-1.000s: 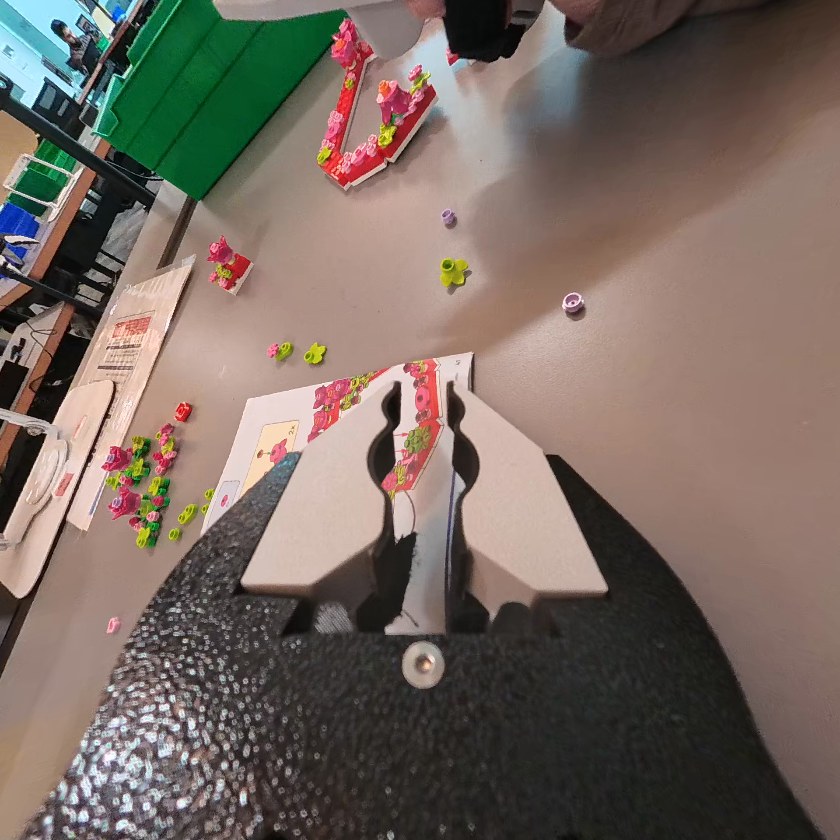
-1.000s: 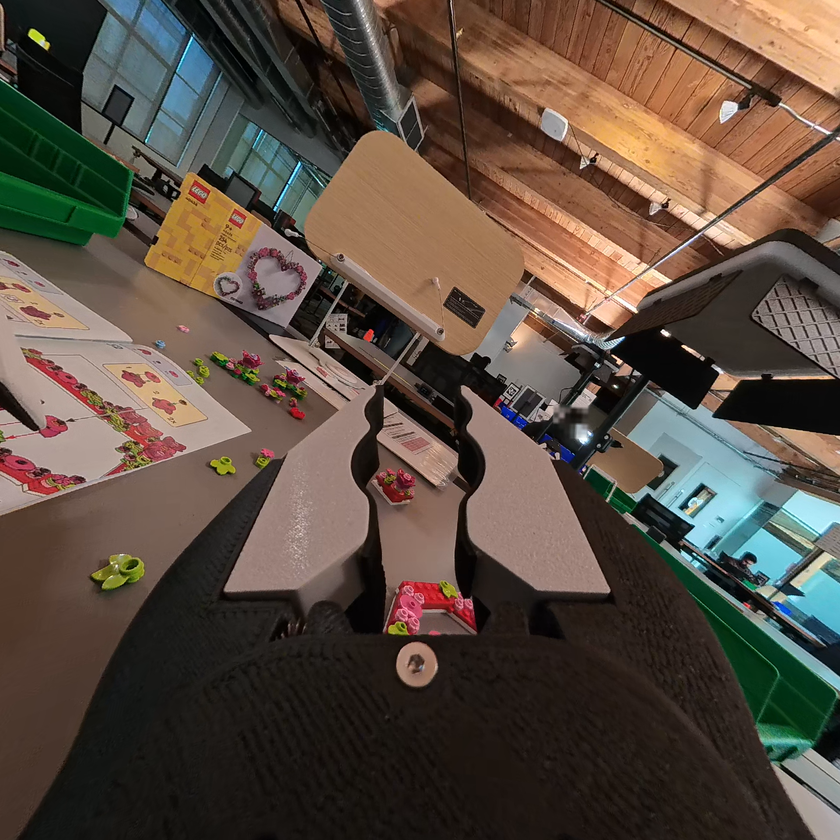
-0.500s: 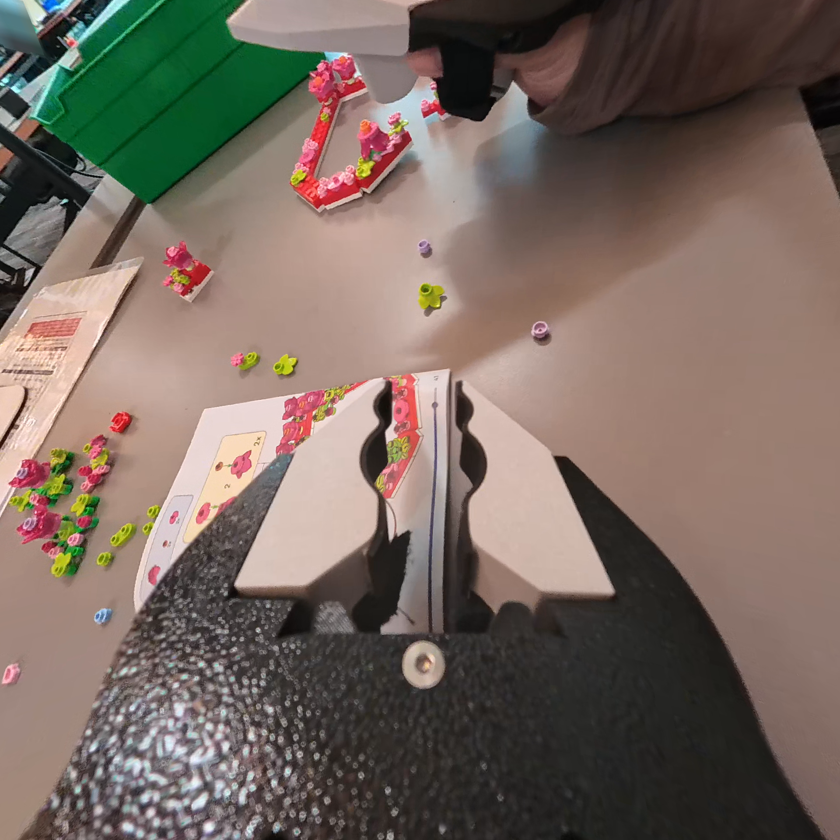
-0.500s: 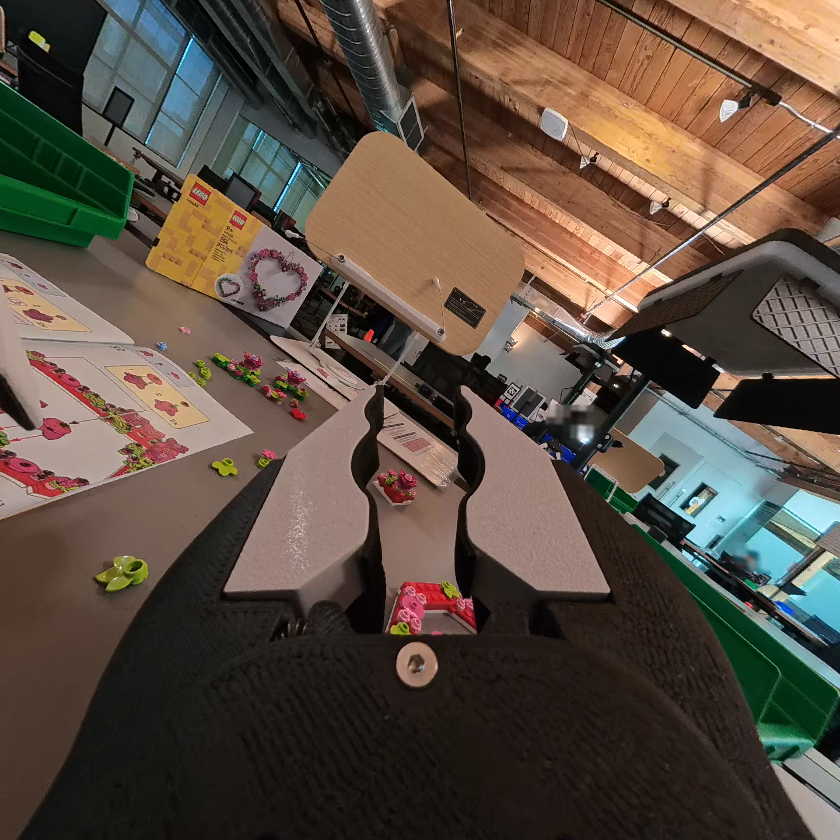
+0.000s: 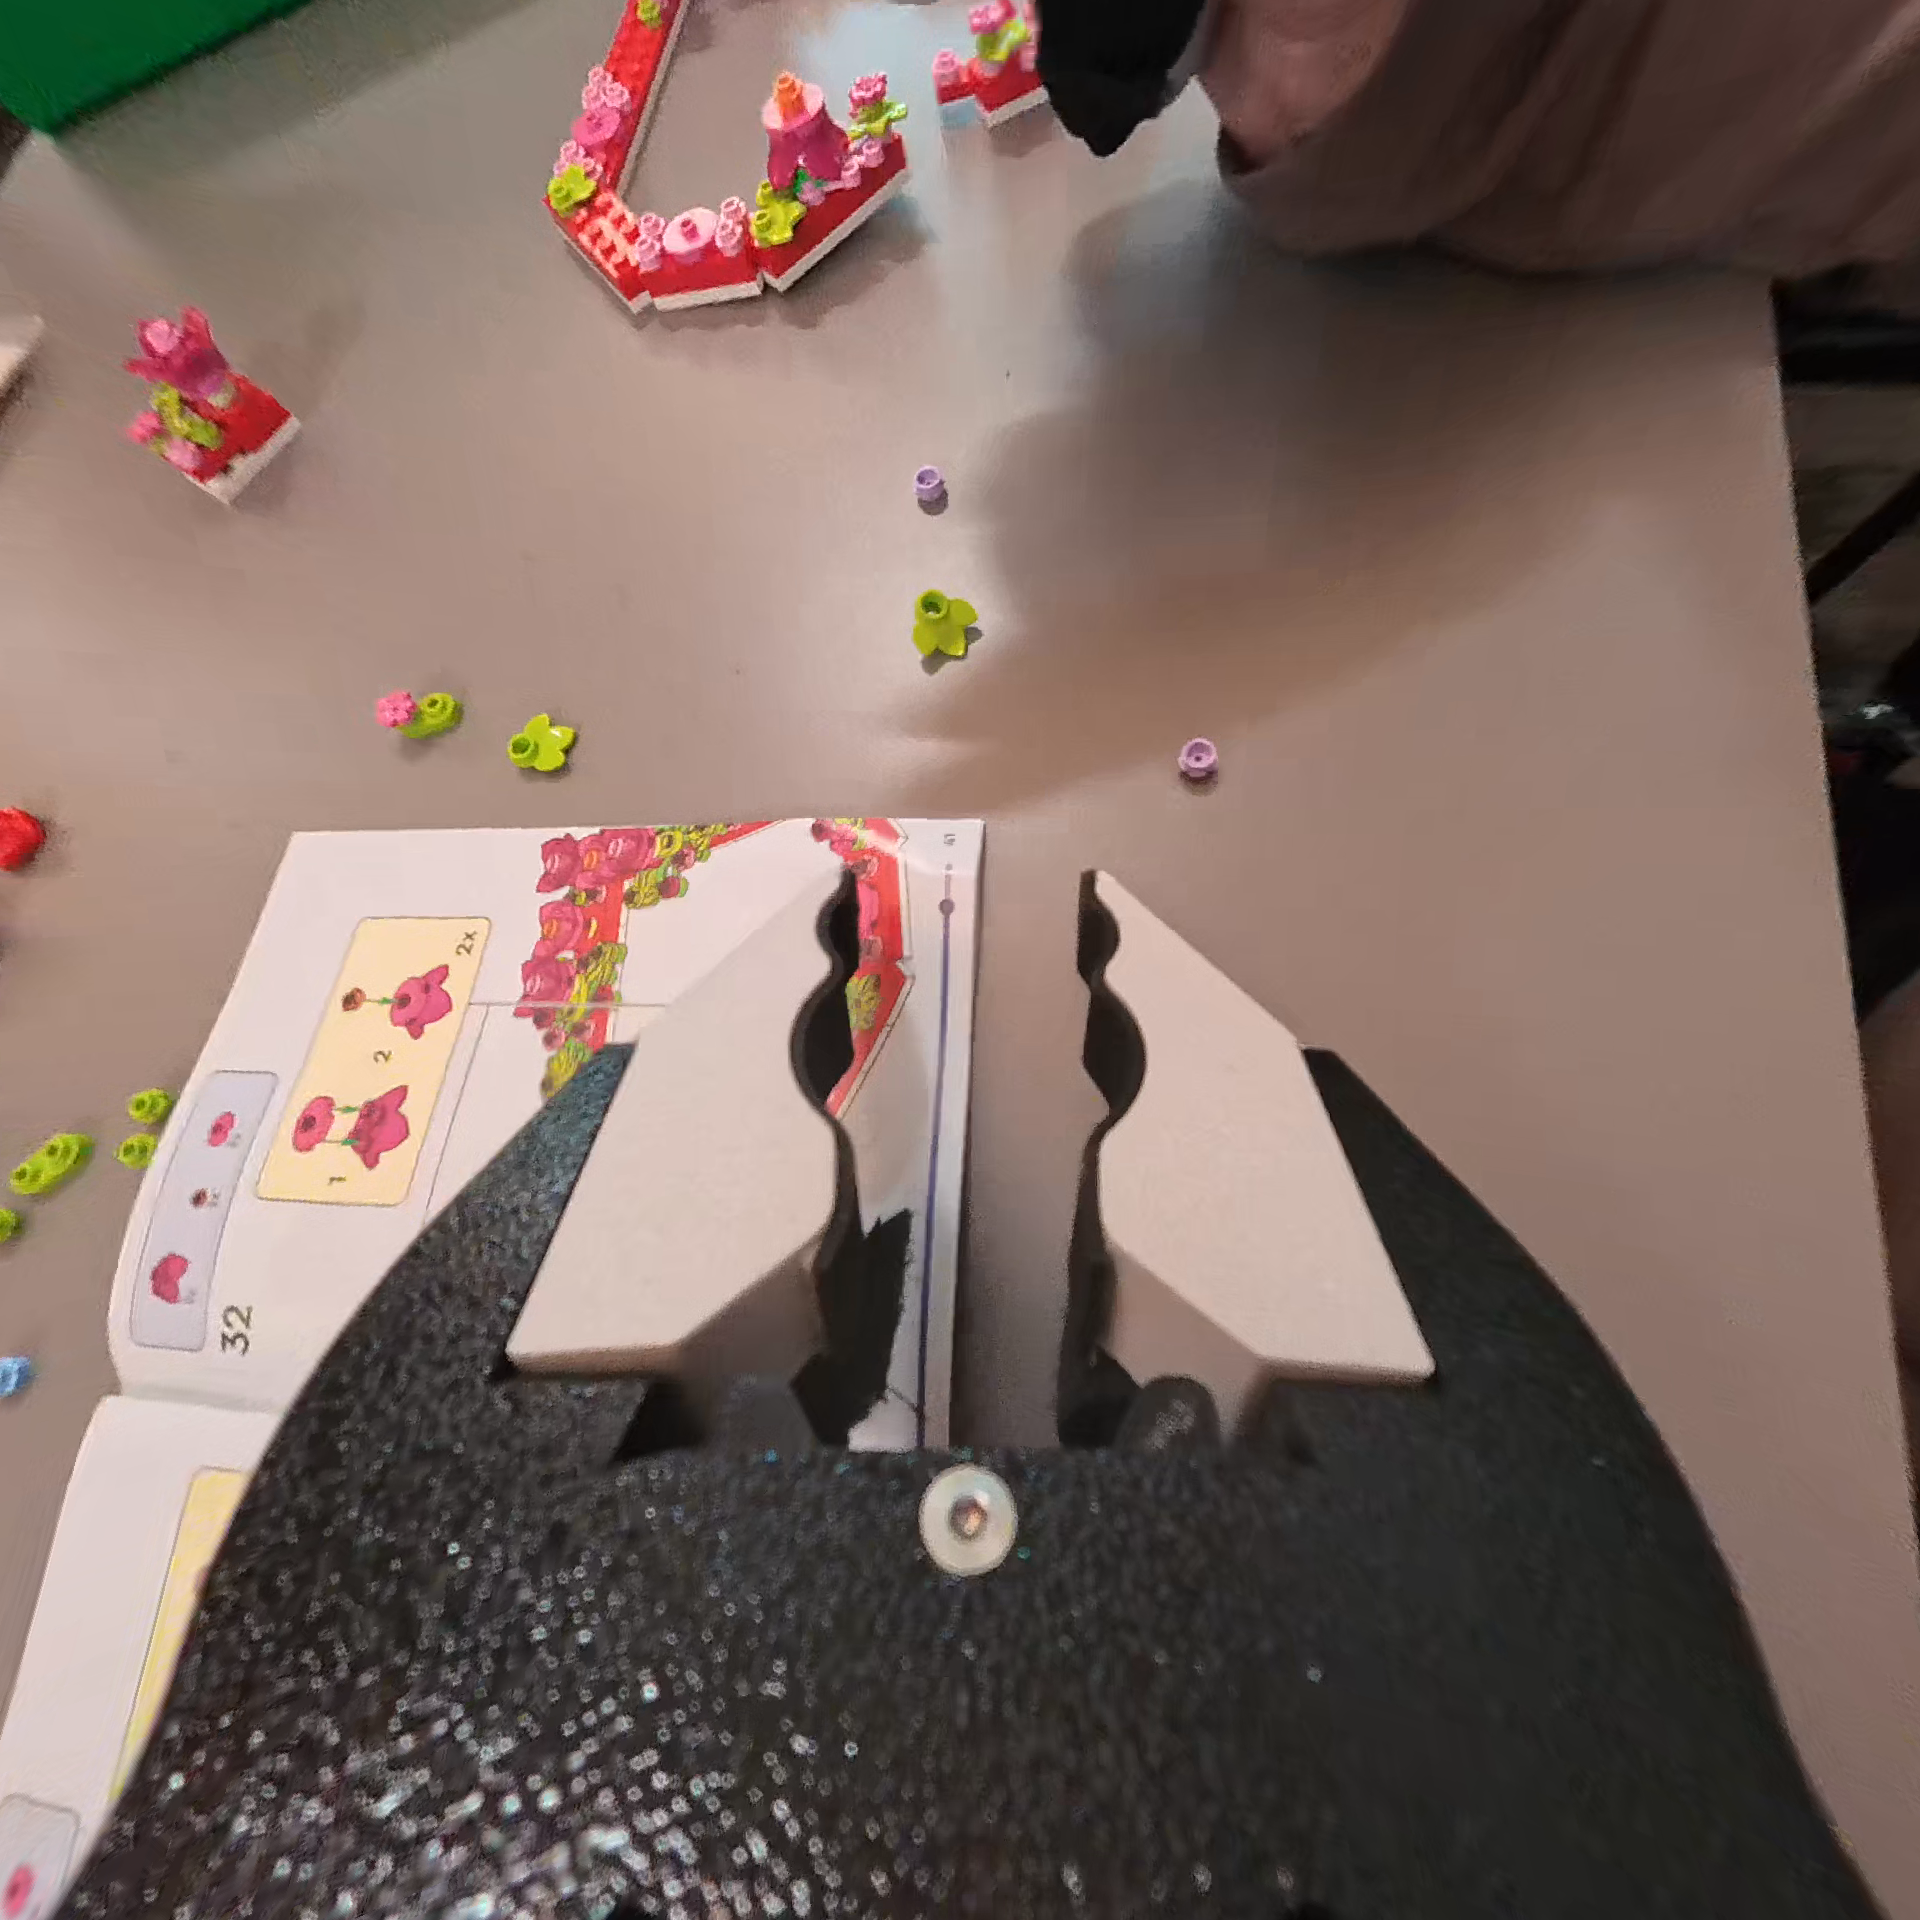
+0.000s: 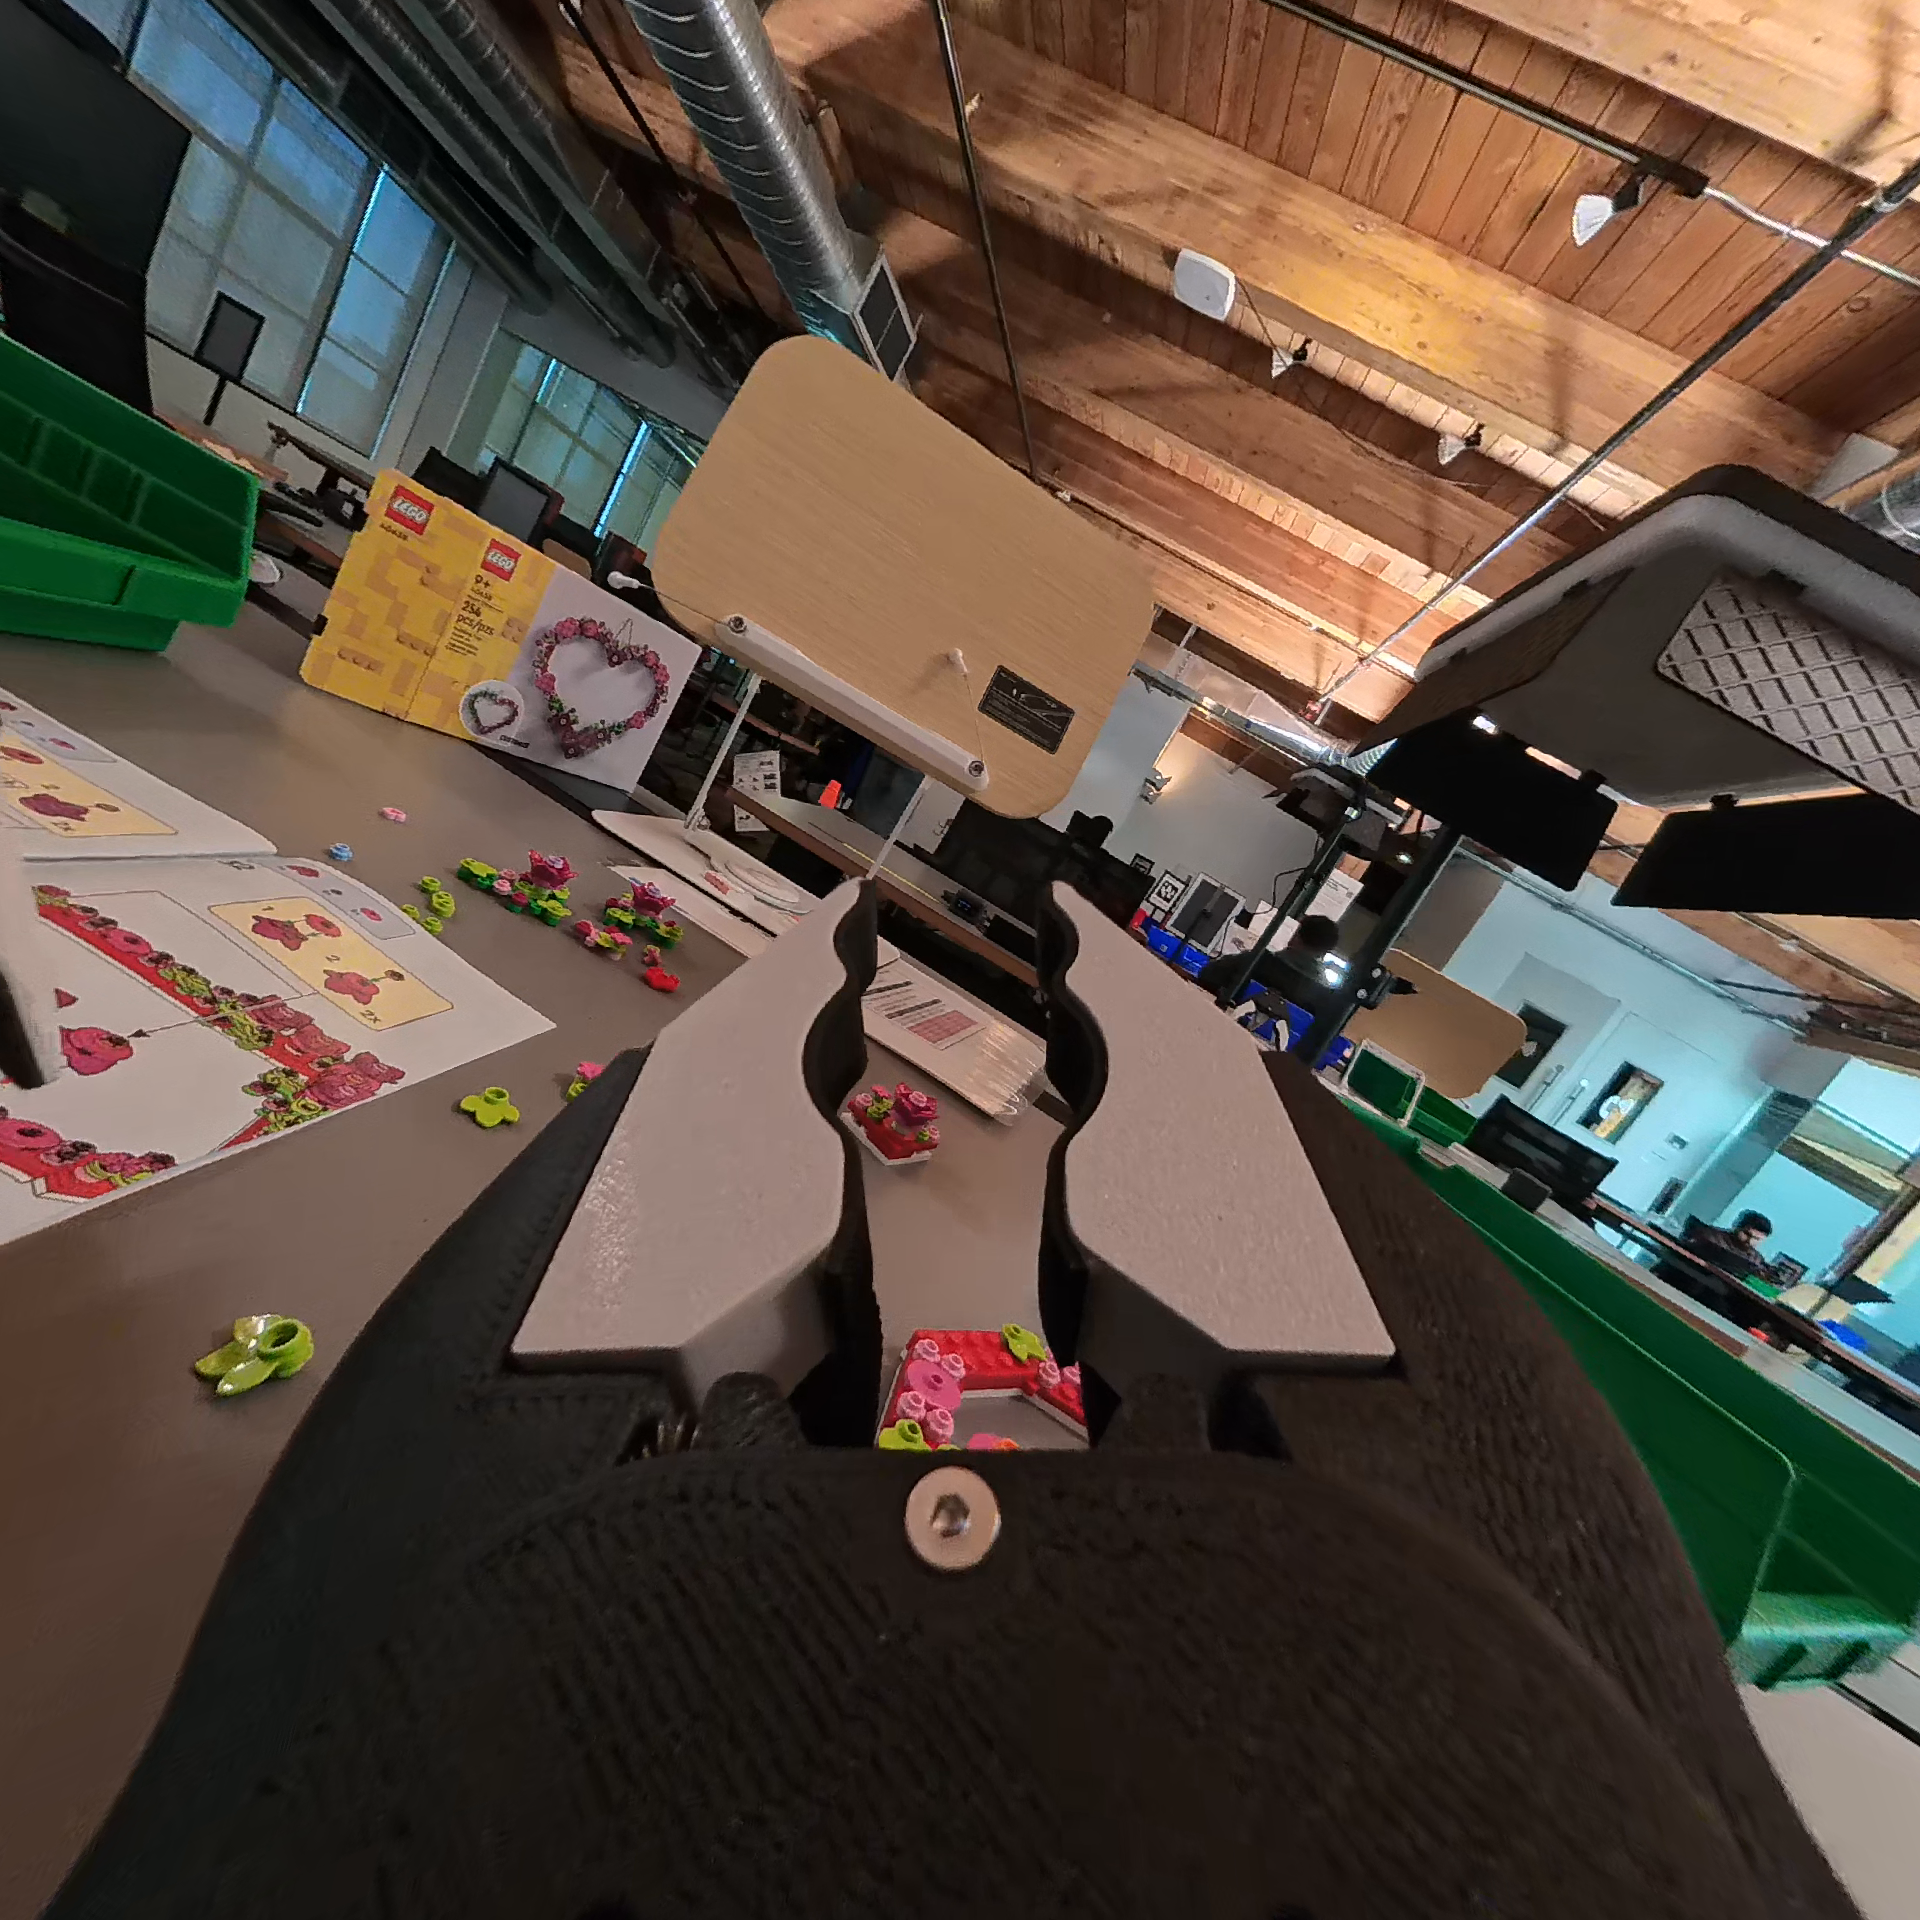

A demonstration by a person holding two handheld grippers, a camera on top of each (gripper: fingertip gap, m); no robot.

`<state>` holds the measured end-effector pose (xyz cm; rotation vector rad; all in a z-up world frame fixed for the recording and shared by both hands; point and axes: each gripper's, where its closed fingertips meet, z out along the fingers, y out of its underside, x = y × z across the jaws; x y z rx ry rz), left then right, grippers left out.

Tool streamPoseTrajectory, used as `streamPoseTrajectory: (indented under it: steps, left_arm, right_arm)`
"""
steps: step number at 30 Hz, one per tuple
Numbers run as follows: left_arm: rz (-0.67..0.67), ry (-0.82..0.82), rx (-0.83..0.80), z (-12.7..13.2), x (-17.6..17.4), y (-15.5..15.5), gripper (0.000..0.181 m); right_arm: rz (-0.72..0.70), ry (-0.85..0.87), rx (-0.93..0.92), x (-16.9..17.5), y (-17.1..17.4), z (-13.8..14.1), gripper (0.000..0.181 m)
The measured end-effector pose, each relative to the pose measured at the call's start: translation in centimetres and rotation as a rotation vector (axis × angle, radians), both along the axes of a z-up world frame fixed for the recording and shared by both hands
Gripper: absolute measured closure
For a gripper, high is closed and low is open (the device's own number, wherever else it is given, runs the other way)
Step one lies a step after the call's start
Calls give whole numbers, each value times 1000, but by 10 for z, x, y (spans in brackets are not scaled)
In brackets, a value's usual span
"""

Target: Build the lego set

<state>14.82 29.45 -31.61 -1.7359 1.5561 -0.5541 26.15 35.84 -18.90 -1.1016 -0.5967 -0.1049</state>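
My left gripper (image 5: 966,883) is open and empty, low over the right edge of the open instruction booklet (image 5: 416,935), which lies flat on the grey table. The half-built red heart frame with pink flowers (image 5: 686,239) lies at the far middle. My right gripper (image 6: 956,899) hovers just above that frame (image 6: 971,1361), jaws slightly apart with nothing between them. A small red build with a pink flower (image 5: 208,405) stands at the far left; it also shows ahead in the right wrist view (image 6: 894,1122). A lime leaf piece (image 5: 943,627) lies between booklet and frame.
Two lavender studs (image 5: 928,483) (image 5: 1197,758) and lime flowers (image 5: 540,743) lie loose. A pile of pieces (image 6: 561,894), the set's box (image 6: 488,644), a wooden book stand (image 6: 894,582) and green bins (image 6: 104,540) ring the table. The table edge (image 5: 1797,727) is at right. A sleeve (image 5: 1558,125) is far right. My left tips are roughly 6 cm from the lime leaf piece (image 5: 943,627). The right camera catches it too, in the right wrist view (image 6: 237,1347).
My left gripper's jaws have opened wider and the booklet page that stood between them now lies flat. The left view has tilted down towards the table. The right gripper has barely moved.
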Motion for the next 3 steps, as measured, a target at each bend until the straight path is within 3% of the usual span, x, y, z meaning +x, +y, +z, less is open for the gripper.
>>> streamPoseTrajectory:
  steps: [1, 3]
  left_arm:
    - [11, 12, -10, 1, -2, 2, 142]
    - [32, 49, -21, 2, -8, 5, 143]
  right_arm:
    - [1, 4, 2, 1, -1, 1, 152]
    - [4, 11, 4, 2, -1, 2, 152]
